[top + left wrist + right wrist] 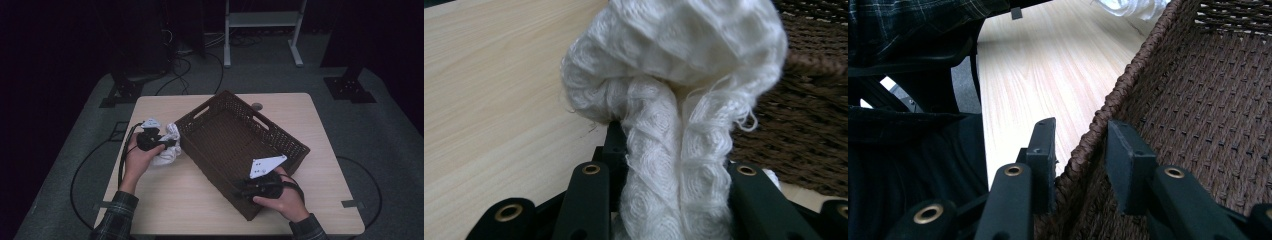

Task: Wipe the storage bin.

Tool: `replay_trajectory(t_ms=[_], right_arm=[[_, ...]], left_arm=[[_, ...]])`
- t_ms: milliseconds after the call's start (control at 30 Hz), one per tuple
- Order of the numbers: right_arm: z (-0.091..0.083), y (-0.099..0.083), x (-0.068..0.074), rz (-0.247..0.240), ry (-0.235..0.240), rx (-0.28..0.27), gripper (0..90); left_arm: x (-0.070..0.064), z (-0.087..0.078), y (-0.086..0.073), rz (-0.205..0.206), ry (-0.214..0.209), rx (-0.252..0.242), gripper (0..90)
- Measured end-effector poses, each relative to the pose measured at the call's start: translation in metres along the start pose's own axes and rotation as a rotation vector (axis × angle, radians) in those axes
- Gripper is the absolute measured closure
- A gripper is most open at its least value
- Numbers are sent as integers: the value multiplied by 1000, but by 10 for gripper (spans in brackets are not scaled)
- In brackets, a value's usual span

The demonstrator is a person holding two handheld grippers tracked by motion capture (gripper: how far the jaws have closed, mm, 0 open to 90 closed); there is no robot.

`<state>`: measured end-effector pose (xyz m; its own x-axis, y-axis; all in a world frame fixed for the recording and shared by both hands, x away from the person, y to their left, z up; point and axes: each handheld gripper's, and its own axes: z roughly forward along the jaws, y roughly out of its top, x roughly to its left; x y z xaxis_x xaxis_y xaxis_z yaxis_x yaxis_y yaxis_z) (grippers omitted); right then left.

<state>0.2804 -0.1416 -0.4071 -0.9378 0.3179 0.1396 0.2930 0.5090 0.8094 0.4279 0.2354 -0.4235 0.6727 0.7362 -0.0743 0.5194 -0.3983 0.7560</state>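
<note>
White knitted cloth (674,100) hangs bunched in the left gripper's (167,143) closed jaws just beside the brown wicker basket (295,145), apparently bound for it, while the right gripper (1080,150) pinches the basket's near rim, probably steadying it.

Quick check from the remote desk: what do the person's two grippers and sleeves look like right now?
Both grippers, left and right, are black with two flat jaws and brass-ringed screw holes. Each carries a pale three-cornered plate with small dark dots, and a black cable trails from each. The sleeves are dark plaid.
</note>
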Motion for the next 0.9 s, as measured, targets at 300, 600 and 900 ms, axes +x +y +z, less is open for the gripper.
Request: replay_trajectory(t_ms=[300, 600, 900], right_arm=[[0, 0, 0, 0, 1, 1, 650], [0, 0, 0, -1, 1, 0, 650], [0, 0, -1, 1, 4, -2, 650]], left_arm=[[2, 5, 3, 7, -23, 19, 666], [3, 8, 1, -41, -43, -2, 665], [4, 17, -3, -33, -34, 58, 677]])
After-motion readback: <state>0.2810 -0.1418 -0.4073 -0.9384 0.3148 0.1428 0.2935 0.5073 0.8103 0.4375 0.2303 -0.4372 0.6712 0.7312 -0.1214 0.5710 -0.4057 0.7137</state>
